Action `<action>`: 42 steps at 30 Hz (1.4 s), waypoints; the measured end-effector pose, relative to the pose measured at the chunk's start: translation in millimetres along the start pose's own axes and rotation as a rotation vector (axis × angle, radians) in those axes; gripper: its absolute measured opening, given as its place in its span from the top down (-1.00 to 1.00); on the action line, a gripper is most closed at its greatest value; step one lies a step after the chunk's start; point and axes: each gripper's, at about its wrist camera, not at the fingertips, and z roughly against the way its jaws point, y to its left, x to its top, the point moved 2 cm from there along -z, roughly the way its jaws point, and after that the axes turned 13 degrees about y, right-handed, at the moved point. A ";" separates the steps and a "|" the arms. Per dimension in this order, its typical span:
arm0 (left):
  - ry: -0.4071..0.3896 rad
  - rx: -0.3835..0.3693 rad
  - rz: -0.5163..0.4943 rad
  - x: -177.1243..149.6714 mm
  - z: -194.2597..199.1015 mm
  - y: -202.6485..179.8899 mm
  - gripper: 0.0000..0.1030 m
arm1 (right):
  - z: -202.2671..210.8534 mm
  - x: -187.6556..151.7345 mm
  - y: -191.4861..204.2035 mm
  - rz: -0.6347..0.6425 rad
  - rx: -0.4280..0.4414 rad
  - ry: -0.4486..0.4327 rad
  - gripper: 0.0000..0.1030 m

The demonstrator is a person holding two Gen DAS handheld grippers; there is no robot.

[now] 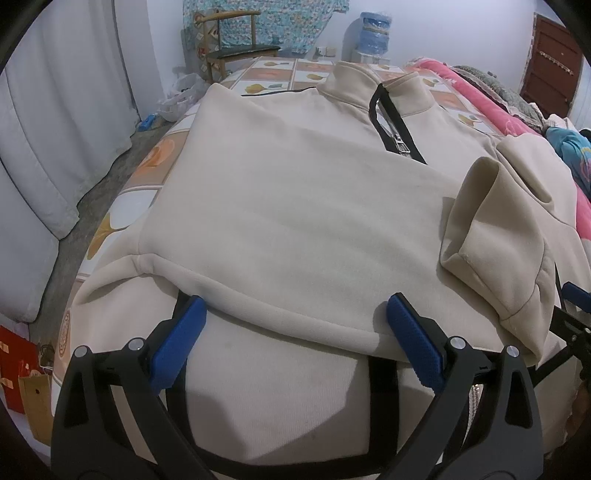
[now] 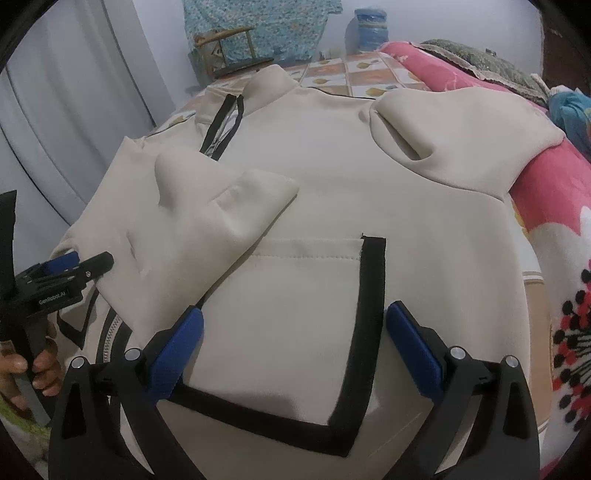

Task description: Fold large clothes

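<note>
On the bed point(image 1: 280, 70) lies the cream sweatshirt point(image 1: 295, 221), one sleeve point(image 2: 192, 225) folded across its front — left tool point(image 1: 295, 332) and right tool point(image 2: 293, 332) both spread wide, grasping nothing.

A wooden chair point(image 1: 236, 37) stands against the far wall beside a blue water bottle point(image 1: 375, 31). A pink floral blanket point(image 2: 554, 206) lies along the bed's point(image 1: 280, 75) right side.

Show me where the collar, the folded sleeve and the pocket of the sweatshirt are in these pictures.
collar point(image 1: 369, 83): left wrist view, the standing cream band above the zipper.
folded sleeve point(image 2: 207, 221): right wrist view, middle of the sleeve laid across the chest.
pocket point(image 2: 295, 306): right wrist view, cream panel inside the black trim.
</note>
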 end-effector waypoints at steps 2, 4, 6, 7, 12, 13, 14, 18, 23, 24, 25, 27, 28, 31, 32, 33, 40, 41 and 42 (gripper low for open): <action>-0.001 0.000 0.001 -0.1 0.2 -0.2 -0.84 | 0.8 0.0 -2.1 -0.004 0.015 -0.001 -0.87; -0.003 0.000 0.001 -0.1 0.3 -0.1 -0.84 | 1.8 -0.1 -4.8 -0.011 0.037 -0.006 -0.87; -0.005 0.000 0.001 -0.2 0.2 -0.1 -0.85 | 3.0 -1.5 -7.7 -0.018 0.059 -0.024 -0.87; -0.006 0.000 0.001 0.0 0.1 -0.1 -0.85 | 3.0 -2.3 -8.4 -0.019 0.067 -0.032 -0.87; -0.010 0.000 -0.001 -0.5 0.1 -0.4 -0.85 | 6.0 -3.2 -14.7 -0.025 0.128 -0.041 -0.87; -0.012 -0.001 -0.001 -0.8 0.2 -0.4 -0.85 | 8.0 -3.0 -18.0 -0.039 0.145 -0.038 -0.87; -0.012 -0.001 -0.001 -0.9 0.2 -0.4 -0.85 | 10.5 -3.0 -22.2 -0.058 0.160 -0.034 -0.87; -0.012 -0.001 0.000 -1.5 0.4 -0.3 -0.85 | 32.8 -7.0 -39.4 -0.126 0.220 -0.069 -0.87; -0.021 -0.003 0.000 -2.0 1.1 0.0 -0.85 | 58.2 -10.7 -27.5 -0.062 0.167 -0.145 -0.87; -0.025 -0.003 0.000 -2.3 1.2 0.1 -0.85 | 59.7 -10.1 -18.1 -0.033 0.167 -0.147 -0.87; -0.027 -0.003 0.000 -2.4 1.2 0.1 -0.85 | 59.6 -8.0 -10.3 -0.013 0.163 -0.149 -0.87; -0.026 -0.004 -0.002 -2.2 1.2 0.5 -0.85 | 56.4 -3.4 7.5 0.039 0.146 -0.154 -0.87; -0.024 -0.006 -0.004 -1.8 1.1 0.9 -0.84 | 54.4 -1.8 14.3 0.061 0.124 -0.154 -0.87; -0.006 -0.022 -0.010 0.4 1.7 3.1 -0.84 | 47.1 5.7 37.3 0.130 0.060 -0.160 -0.87; -0.002 -0.031 -0.009 1.0 2.2 4.4 -0.84 | 43.8 9.0 45.7 0.156 0.050 -0.160 -0.87; -0.005 -0.044 -0.006 1.3 3.6 6.5 -0.84 | 41.7 10.4 50.9 0.174 0.042 -0.157 -0.87; -0.086 -0.042 0.021 -1.8 11.2 15.2 -0.84 | -1.3 34.4 98.6 0.340 -0.067 -0.097 -0.87; -0.077 -0.039 0.028 -0.9 8.8 17.4 -0.84 | -11.5 36.3 101.0 0.349 -0.098 -0.068 -0.87; -0.065 -0.035 0.033 -0.5 6.2 18.8 -0.84 | -19.4 36.7 101.0 0.354 -0.128 -0.044 -0.87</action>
